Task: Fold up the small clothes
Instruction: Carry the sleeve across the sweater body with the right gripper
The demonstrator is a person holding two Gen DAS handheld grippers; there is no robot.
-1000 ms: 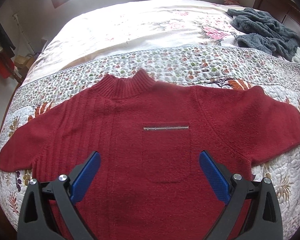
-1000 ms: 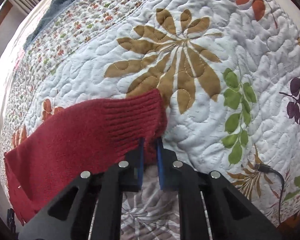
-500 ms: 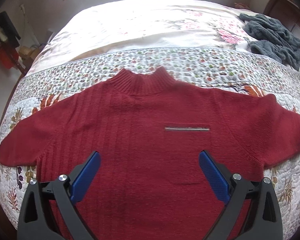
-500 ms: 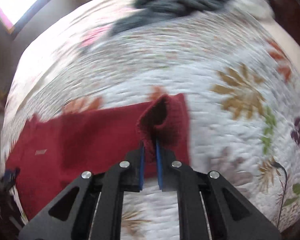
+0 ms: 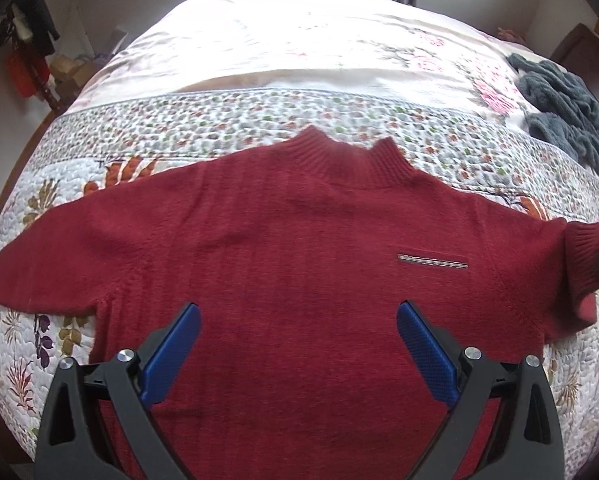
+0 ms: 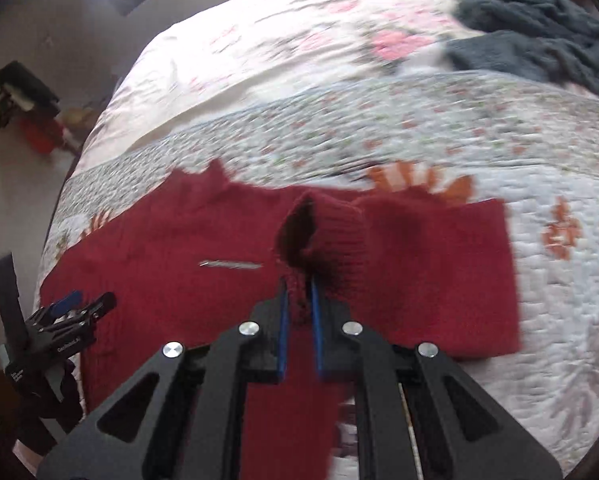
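A small red knit sweater [image 5: 299, 264] lies flat, front up, on the floral quilt [image 5: 227, 120], neck toward the far side, a metal-trimmed chest pocket [image 5: 432, 261] on its right. My left gripper [image 5: 297, 320] hovers open over the sweater's lower body, holding nothing. My right gripper [image 6: 299, 280] is shut on the ribbed cuff [image 6: 331, 232] of the right sleeve, lifted and carried in over the sweater's body [image 6: 159, 280]. The raised cuff [image 5: 587, 248] shows at the right edge of the left wrist view. The left gripper [image 6: 71, 308] appears at the lower left of the right wrist view.
A dark grey fleece garment [image 5: 559, 108] lies bunched on the bed's far right. The cream flowered bedspread [image 5: 299, 40] covers the far half. Beyond the left bed edge stand clutter and red items [image 5: 27, 68] on the floor. A dark wooden headboard [image 5: 579, 44] rises at right.
My right gripper has lifted the sleeve cuff off the quilt and swung it left over the sweater. My left gripper drifted left; the sweater sits further right in its view.
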